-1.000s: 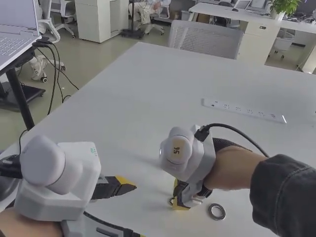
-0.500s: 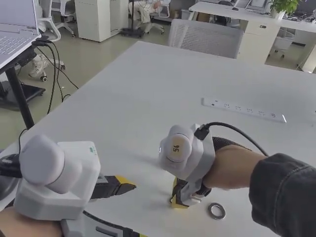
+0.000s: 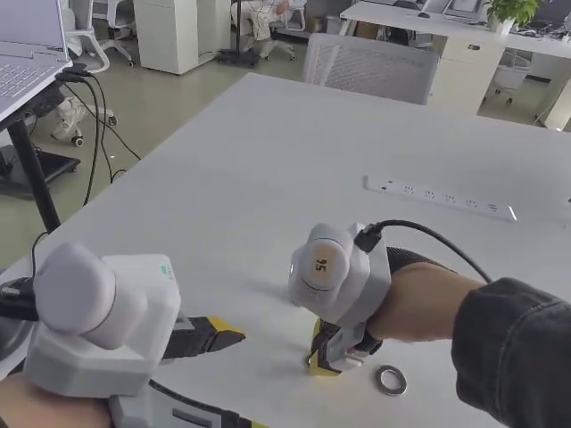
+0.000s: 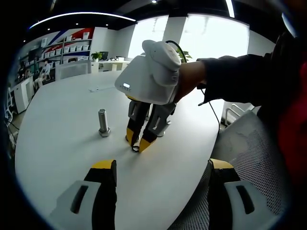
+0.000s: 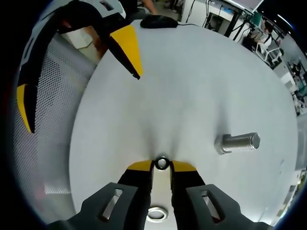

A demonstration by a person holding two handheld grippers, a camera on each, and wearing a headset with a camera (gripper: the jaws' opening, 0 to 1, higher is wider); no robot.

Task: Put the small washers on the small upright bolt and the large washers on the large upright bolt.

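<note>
My right gripper [image 5: 162, 166] points down at the white table [image 3: 268, 178], its jaws shut on a small washer [image 5: 162, 163] at their yellow tips. In the left gripper view the right gripper [image 4: 138, 145] stands in the middle with the small washer [image 4: 135, 148] against the tabletop. A steel bolt [image 4: 102, 123] stands upright on its hex head just beside it, and the bolt [image 5: 238, 142] lies to the right in the right gripper view. A large washer [image 3: 391, 381] lies flat near the right gripper [image 3: 323, 363]. My left gripper [image 4: 162, 165] hovers open, holding nothing.
A white power strip [image 3: 439, 200] lies further back on the table. A mesh chair [image 3: 370, 69] stands at the far edge. A laptop [image 3: 27, 45] on a stand with cables is off to the left. The near table edge runs under my left gripper.
The right gripper has tipped slightly over the small washer, which its tips now hide in the head view. The left gripper has stayed put.
</note>
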